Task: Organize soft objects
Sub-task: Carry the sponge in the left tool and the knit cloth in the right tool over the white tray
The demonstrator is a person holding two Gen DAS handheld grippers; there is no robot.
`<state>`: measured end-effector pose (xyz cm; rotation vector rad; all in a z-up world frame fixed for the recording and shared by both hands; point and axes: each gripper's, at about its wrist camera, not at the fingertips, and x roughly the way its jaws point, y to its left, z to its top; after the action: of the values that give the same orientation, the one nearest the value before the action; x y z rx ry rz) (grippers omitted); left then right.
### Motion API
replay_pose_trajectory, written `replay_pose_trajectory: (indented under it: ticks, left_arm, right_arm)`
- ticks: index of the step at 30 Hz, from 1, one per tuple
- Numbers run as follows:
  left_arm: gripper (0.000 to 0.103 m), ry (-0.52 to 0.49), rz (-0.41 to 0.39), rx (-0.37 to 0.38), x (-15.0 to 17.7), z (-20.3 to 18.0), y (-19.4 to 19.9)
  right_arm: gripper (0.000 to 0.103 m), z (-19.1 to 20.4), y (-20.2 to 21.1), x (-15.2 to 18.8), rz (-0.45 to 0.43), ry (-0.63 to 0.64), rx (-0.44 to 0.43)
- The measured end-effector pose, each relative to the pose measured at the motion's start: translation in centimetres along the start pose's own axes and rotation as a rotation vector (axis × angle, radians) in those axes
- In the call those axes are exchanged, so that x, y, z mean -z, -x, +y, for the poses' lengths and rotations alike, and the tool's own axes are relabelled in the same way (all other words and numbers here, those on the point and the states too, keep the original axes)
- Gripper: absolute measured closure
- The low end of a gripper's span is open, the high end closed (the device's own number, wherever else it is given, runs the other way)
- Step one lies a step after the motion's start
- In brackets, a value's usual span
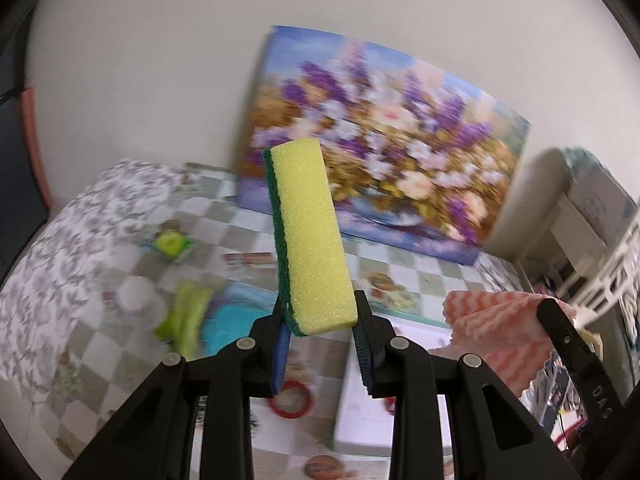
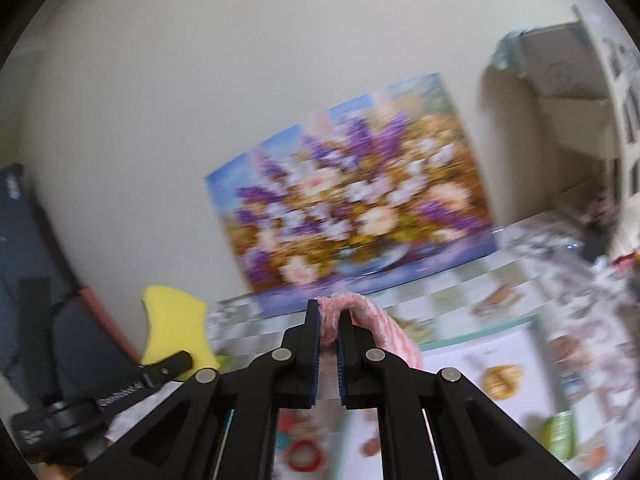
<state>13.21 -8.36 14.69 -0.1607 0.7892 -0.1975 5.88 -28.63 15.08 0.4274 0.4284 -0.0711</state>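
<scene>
Blur smears the table (image 1: 256,236) while left tool (image 1: 320,320) clamps sponge (image 1: 310,232), right tool (image 2: 328,320) pinches pink cloth (image 2: 372,328).

light: soft, even | background motion-blurred | edges: fisheye-curved, dark vignette

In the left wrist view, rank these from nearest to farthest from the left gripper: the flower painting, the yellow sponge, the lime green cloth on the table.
1. The yellow sponge, clamped upright in the left gripper.
2. The lime green cloth, down left on the table, blurred.
3. The flower painting, leaning on the back wall beyond the table.
</scene>
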Motion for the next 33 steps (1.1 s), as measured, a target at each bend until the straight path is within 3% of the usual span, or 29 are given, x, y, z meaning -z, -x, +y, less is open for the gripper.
replay_pose_trajectory:
  ticks: [9, 18, 27, 33]
  left_arm:
    - [0.073, -0.135, 0.117, 0.064, 2.7, -7.3, -5.3]
    - [0.073, -0.211, 0.178, 0.084, 4.5, -10.2, -9.3]
    - [0.072, -0.263, 0.272, 0.115, 7.5, -11.3, -13.8]
    - [0.072, -0.310, 0.309, 0.102, 9.0, -11.7, -15.4]
  right_arm:
    - [0.096, -6.8, 0.6, -0.8, -0.004, -0.089, 0.196]
    - [0.096, -11.1, 0.2, -0.9, 0.009, -0.169, 0.263]
    - [0.095, -14.2, -6.1, 3.1, 0.241, -0.214, 0.324]
    - [0.092, -14.8, -7.8, 5.1, 0.352, -0.208, 0.359]
